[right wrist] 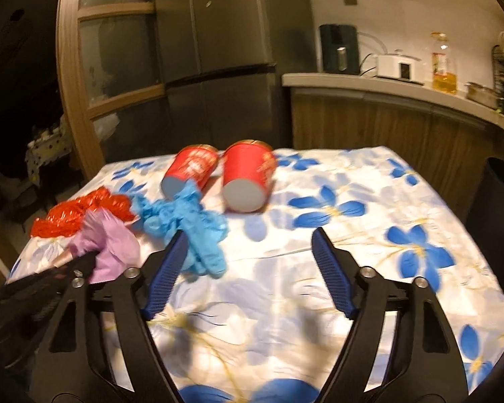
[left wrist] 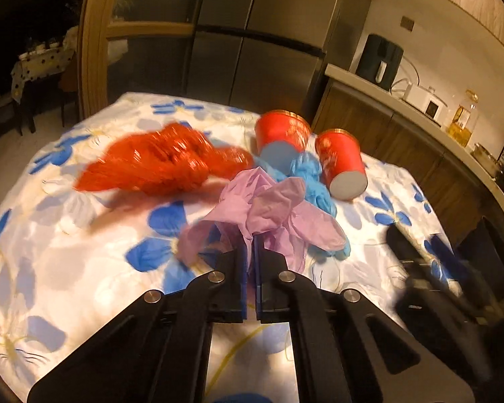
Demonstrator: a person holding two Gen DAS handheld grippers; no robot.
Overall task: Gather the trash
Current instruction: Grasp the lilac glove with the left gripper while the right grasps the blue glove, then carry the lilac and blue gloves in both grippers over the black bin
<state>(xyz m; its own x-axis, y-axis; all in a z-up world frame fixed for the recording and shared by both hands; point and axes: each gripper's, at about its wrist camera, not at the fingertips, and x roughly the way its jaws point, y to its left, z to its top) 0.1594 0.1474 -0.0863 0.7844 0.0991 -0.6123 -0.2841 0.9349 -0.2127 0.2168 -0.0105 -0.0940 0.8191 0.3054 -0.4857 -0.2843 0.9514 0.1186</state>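
Note:
My left gripper [left wrist: 251, 241] is shut on a crumpled purple glove [left wrist: 272, 208], held just above the flowered tablecloth; it also shows in the right wrist view [right wrist: 112, 248]. A blue glove [left wrist: 310, 181] lies behind it, also in the right wrist view [right wrist: 191, 228]. A red plastic bag [left wrist: 161, 161] lies to the left, blurred. Two red paper cups lie on their sides: one [left wrist: 280, 134] behind the gloves, one [left wrist: 341, 163] to its right. My right gripper [right wrist: 248, 238] is open and empty, its left finger beside the blue glove.
The table [right wrist: 352, 235] wears a white cloth with blue flowers. A dark bin [right wrist: 497, 221] stands past its right edge. A steel fridge [right wrist: 225, 67] stands behind, and a kitchen counter [right wrist: 403, 87] with appliances and an oil bottle runs along the right.

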